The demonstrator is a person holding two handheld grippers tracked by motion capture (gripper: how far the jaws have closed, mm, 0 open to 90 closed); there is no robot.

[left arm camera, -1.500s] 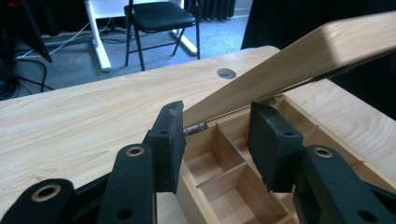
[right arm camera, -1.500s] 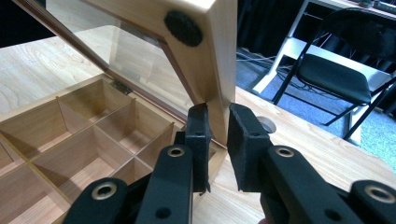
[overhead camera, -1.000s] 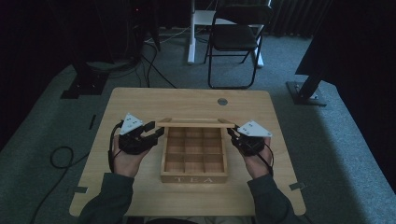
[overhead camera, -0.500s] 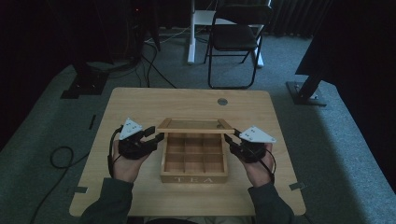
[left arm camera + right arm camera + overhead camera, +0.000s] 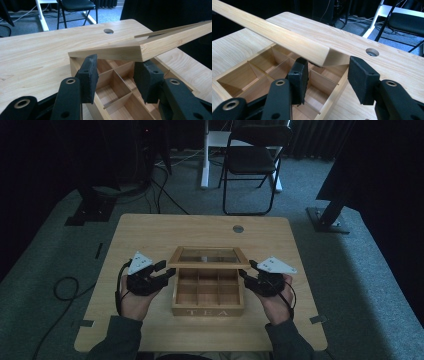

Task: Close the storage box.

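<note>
While both grippers' fingers (image 5: 90, 75) stand half open, the right just released, the lid (image 5: 209, 256) hangs half-raised over the tea box (image 5: 207, 309) mid-desk (image 5: 150, 230).

A studio-like lab — dark curtains (image 5: 45, 165), floor cables (image 5: 172, 195), folding chair (image 5: 252, 162).

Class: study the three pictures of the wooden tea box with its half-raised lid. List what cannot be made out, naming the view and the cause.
- Rear compartments of the tea box: high view, covered by the lid.
- Lid hinges: high view, behind the lid.
- Lid's far end: left gripper view, cut off by the right edge.
- What holds the lid up: both gripper views; the pads of the left tool and right tool stand apart beneath it.
</note>
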